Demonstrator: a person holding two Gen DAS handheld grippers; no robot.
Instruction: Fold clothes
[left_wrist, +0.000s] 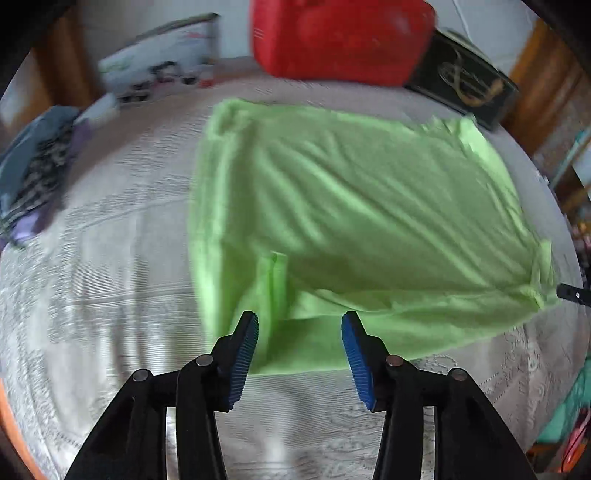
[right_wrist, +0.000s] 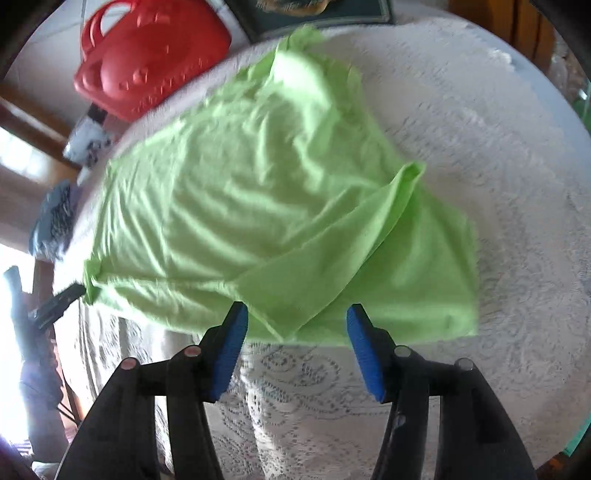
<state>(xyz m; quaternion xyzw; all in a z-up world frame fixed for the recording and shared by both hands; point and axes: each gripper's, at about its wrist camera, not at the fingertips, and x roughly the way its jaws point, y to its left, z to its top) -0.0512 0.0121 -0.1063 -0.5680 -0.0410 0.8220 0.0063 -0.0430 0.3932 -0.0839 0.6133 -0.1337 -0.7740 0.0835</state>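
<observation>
Green shirt (left_wrist: 354, 221) w/ near edge between both released grippers (left_wrist: 300, 321) (right_wrist: 297, 314); lace tablecloth (left_wrist: 110, 258) around.

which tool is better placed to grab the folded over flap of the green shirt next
Right. The right tool is open with the flap's corner lying between its fingers. The left tool is also open but faces a plainer edge of the green shirt.

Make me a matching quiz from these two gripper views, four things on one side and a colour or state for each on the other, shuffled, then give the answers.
Things:
1. shirt
2. plastic basket
3. lace tablecloth
4. left gripper

Descriptions:
A. red, at the far edge of the table
B. open, holding nothing
C. light green, spread with one sleeve folded inward
D. white, patterned, under the garment

Pairs: 1-C, 2-A, 3-D, 4-B
</observation>
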